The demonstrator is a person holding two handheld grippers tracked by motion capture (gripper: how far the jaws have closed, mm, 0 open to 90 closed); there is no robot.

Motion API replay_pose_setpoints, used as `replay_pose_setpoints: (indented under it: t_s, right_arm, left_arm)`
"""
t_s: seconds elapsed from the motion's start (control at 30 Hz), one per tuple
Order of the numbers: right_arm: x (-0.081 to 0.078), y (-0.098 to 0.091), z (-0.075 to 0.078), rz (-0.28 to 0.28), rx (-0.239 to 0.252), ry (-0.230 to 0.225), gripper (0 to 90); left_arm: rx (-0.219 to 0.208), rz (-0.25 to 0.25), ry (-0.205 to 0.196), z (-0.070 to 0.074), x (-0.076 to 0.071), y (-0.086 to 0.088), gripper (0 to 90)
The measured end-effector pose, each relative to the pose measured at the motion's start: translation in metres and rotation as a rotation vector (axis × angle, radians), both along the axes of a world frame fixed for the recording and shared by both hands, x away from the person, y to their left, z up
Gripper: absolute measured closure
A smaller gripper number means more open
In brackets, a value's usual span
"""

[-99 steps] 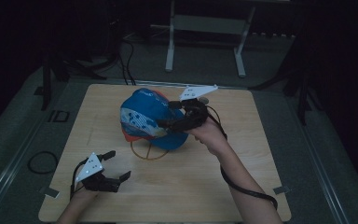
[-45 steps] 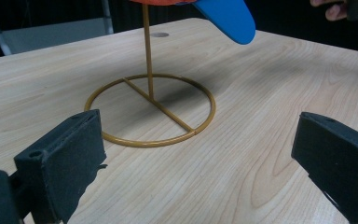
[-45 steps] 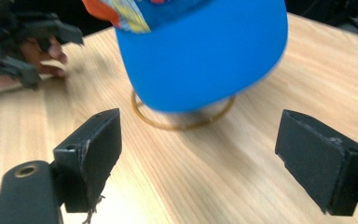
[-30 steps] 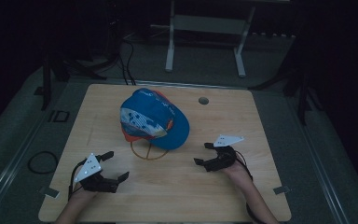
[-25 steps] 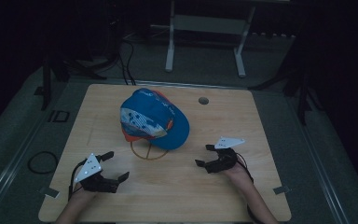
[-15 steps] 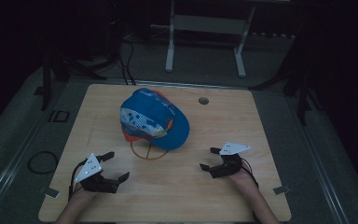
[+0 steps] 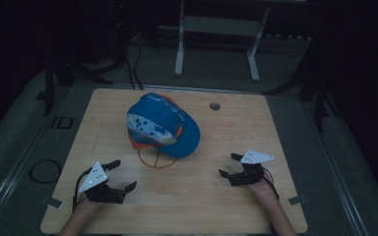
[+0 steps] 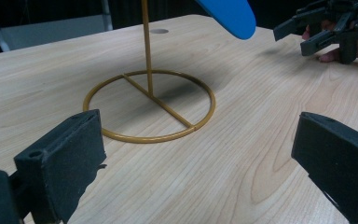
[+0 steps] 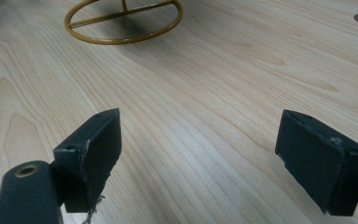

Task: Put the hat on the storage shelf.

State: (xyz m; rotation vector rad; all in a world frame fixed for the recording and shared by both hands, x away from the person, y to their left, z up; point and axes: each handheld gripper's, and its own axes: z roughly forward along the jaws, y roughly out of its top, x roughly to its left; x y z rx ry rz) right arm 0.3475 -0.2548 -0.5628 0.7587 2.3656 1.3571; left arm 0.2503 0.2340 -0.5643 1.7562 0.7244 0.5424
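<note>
Left gripper: the left gripper [image 7: 120,174] rests low at the near left of the wooden surface [image 7: 216,206], jaws spread wide, nothing between them and nothing held.
Right gripper: the right gripper [image 7: 229,165] sits at the near right of the surface, jaws wide apart over bare wood, empty; from the left gripper view it shows far off at the upper right [image 8: 307,35], gripped in a hand.
Cap: one blue cap [image 7: 163,126] with orange and white panels perches on a stand at the middle of the surface, toward the far side, between the two grippers and apart from both.
Stand: one brass-coloured wire stand [image 8: 150,105], a thin upright rod rising from a round ring base crossed by a bar; the ring lies flat on the wood just ahead of the left gripper, and farther off to the left in the right gripper view [image 9: 124,21].
Hole: one round hole [image 7: 215,105] in the surface, far right of the cap.
Surroundings: a pale metal frame [image 7: 216,42] stands on the floor beyond the far edge; cables [image 7: 44,169] trail on the floor at the left.
In the way: nothing lies between either gripper and the stand.
</note>
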Motion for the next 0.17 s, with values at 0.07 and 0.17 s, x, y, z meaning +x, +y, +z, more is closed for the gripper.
replay_pose_setpoints:
  t_s: [0.07, 0.17]
  right_arm:
    - [0.0000, 0.0006, -0.0007, 0.002, -0.007, -0.001, 14.4]
    - [-0.0003, 0.0014, -0.0010, 0.003, -0.007, 0.001, 14.4]
  left_arm:
    - [0.000, -0.001, -0.001, 0.0003, -0.0005, 0.0003, 2.9]
    - [-0.005, 0.000, 0.002, -0.0004, -0.0006, 0.0009, 2.9]
